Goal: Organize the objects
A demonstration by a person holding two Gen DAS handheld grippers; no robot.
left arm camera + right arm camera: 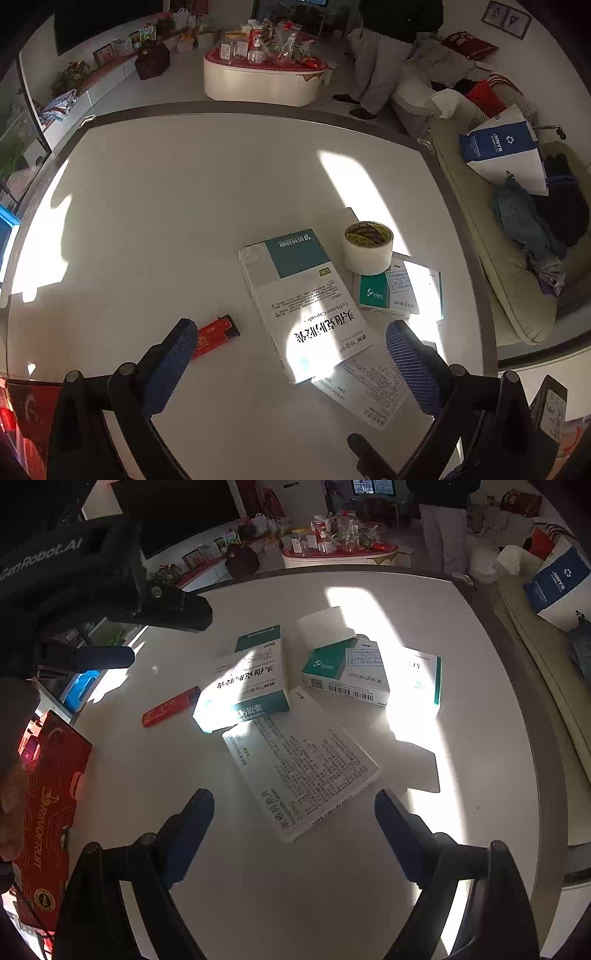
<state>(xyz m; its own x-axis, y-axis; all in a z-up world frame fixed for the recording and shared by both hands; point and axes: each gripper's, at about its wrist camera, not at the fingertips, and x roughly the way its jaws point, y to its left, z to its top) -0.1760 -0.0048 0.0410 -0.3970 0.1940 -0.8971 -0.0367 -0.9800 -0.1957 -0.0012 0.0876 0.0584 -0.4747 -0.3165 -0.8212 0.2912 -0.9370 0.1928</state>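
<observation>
Hovering over the white table [166, 221], we hold both grippers wide open and empty: right gripper [295, 818] just short of the flat medicine box [299, 764], left gripper [290, 345] straddling the teal-and-white box [303, 299], red lighter [214, 334] beside its left finger.

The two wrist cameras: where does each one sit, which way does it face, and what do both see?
Left wrist: sits on the left gripper, looks down at the white table; its own open blue fingers show.
Right wrist: sits on the right gripper, same downward view; its open fingers, the left gripper and a hand show.
Shared: the red lighter and the teal-and-white medicine box.
</observation>
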